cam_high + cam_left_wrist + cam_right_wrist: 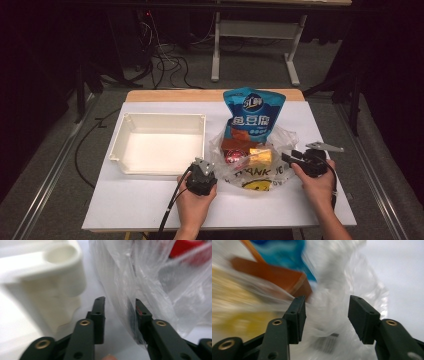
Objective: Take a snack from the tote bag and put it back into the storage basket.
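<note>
A clear plastic bag (pixel 280 137) with a smiley print lies on the white tabletop (pixel 140 200). In it are a blue snack pouch (pixel 252 112), a brown box (pixel 235 146), a yellow pack (pixel 260 157) and a red item (pixel 232 157). My left gripper (pixel 206 164) is at the bag's left edge, beside the corner of the white bin (pixel 160 142). In the left gripper view its jaws (pixel 120 307) stand apart, with bag film (pixel 130 277) draped against the right one. My right gripper (pixel 289 157) is at the bag's right edge. Its jaws (pixel 327 315) are open around loose film (pixel 332 302), not pressing it.
The empty white bin (pixel 50 277) sits left of the bag, close to my left gripper. The table's front edge runs just below both hands. Cables (pixel 165 60) and a white desk frame (pixel 260 35) are on the floor beyond the table.
</note>
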`<move>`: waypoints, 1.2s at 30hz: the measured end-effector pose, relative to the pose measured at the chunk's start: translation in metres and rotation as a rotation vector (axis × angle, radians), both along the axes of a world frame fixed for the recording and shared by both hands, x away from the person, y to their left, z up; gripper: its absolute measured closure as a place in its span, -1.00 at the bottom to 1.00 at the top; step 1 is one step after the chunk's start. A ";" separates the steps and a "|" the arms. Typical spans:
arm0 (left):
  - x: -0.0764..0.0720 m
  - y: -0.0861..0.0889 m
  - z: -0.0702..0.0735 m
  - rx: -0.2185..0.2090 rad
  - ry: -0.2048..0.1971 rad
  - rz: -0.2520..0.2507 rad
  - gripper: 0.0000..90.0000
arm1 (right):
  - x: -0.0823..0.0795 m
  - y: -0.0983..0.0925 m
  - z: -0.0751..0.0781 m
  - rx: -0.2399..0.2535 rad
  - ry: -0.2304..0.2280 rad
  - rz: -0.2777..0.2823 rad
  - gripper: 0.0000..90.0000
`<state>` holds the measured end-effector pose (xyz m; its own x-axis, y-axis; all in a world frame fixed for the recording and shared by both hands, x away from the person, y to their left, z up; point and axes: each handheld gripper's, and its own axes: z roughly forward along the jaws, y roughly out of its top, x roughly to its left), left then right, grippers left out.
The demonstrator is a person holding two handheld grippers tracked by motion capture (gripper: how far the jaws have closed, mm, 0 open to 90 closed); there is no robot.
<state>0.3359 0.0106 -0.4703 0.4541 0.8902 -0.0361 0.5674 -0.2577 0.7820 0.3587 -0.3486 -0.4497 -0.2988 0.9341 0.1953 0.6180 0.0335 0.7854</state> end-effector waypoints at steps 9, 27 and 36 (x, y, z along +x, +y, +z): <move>-0.020 0.012 0.036 -0.272 -0.114 -0.019 0.09 | -0.058 0.013 0.040 0.059 -0.171 0.045 0.00; -0.031 0.032 0.067 -0.448 -0.119 -0.057 -0.17 | -0.062 0.064 0.013 -0.024 -0.041 0.338 1.00; -0.034 0.036 0.072 -0.409 -0.160 -0.057 -0.17 | -0.058 0.069 -0.004 -0.056 0.047 0.328 1.00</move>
